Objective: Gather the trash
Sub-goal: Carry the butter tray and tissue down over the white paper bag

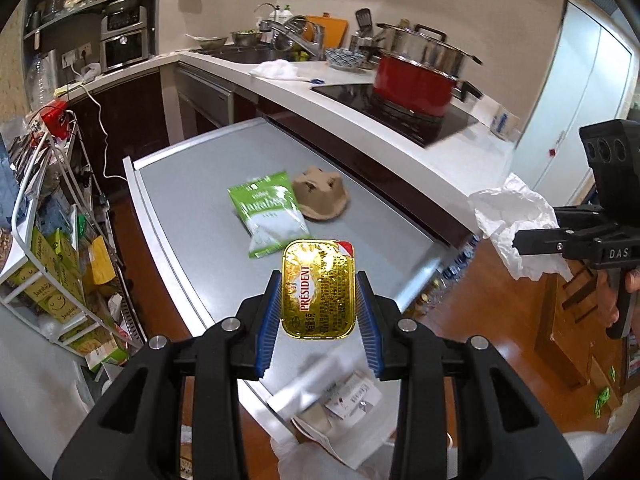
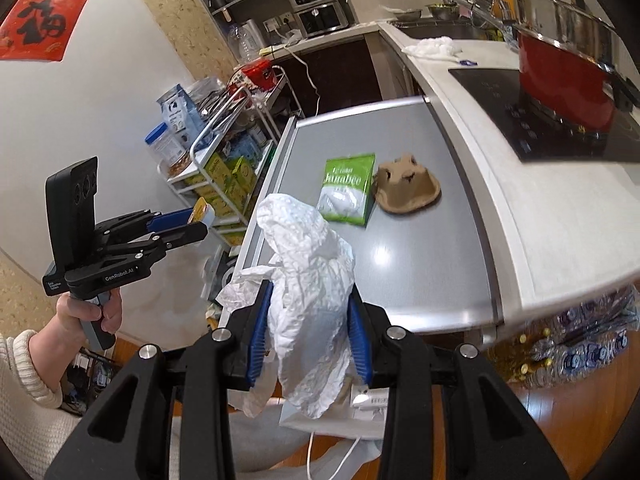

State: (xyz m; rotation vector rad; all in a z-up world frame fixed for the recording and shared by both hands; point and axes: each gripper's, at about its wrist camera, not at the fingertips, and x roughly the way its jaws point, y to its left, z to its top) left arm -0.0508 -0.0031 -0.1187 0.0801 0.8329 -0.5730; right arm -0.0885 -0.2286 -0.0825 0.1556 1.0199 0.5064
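My left gripper (image 1: 319, 292) is shut on a gold-foil butter tub (image 1: 319, 290), held above the near end of the grey table (image 1: 192, 184). My right gripper (image 2: 310, 308) is shut on a crumpled white paper towel (image 2: 310, 280), held above the table's near edge; it also shows in the left wrist view (image 1: 516, 220). On the table lie a green snack packet (image 1: 266, 210) (image 2: 348, 188) and, touching its right side, a brown cardboard egg-carton piece (image 1: 320, 196) (image 2: 406, 186). The left gripper shows at the left of the right wrist view (image 2: 200, 222).
A white bag with paper scraps (image 1: 340, 404) hangs below the table's near edge. A red pot (image 1: 416, 84) sits on the black cooktop (image 1: 400, 108) on the white counter. A wire rack with snack boxes (image 1: 52, 264) stands left. Bottled water packs (image 2: 580, 340) lie on the wood floor.
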